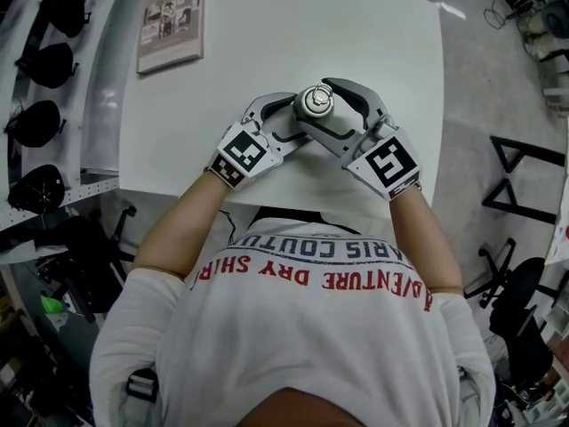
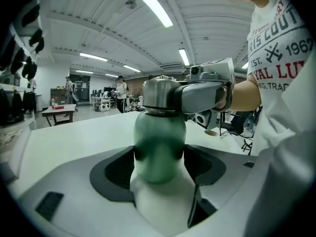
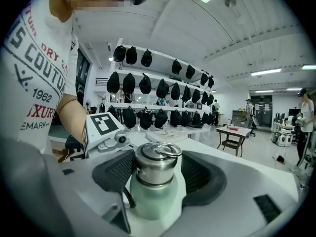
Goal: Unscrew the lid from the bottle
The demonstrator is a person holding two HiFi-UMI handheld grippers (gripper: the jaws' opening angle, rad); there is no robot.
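Smooth pale-green metal bottle, stiff, probably slippery: left tool clamps its body; right tool stands wide around the ringed steel lid, best gripped by its sides

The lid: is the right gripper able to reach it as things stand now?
Probably yes. The lid stands between the open jaws of the right gripper, with a gap at one pad and nothing else between. The left gripper grips the bottle lower down, clear of the lid.
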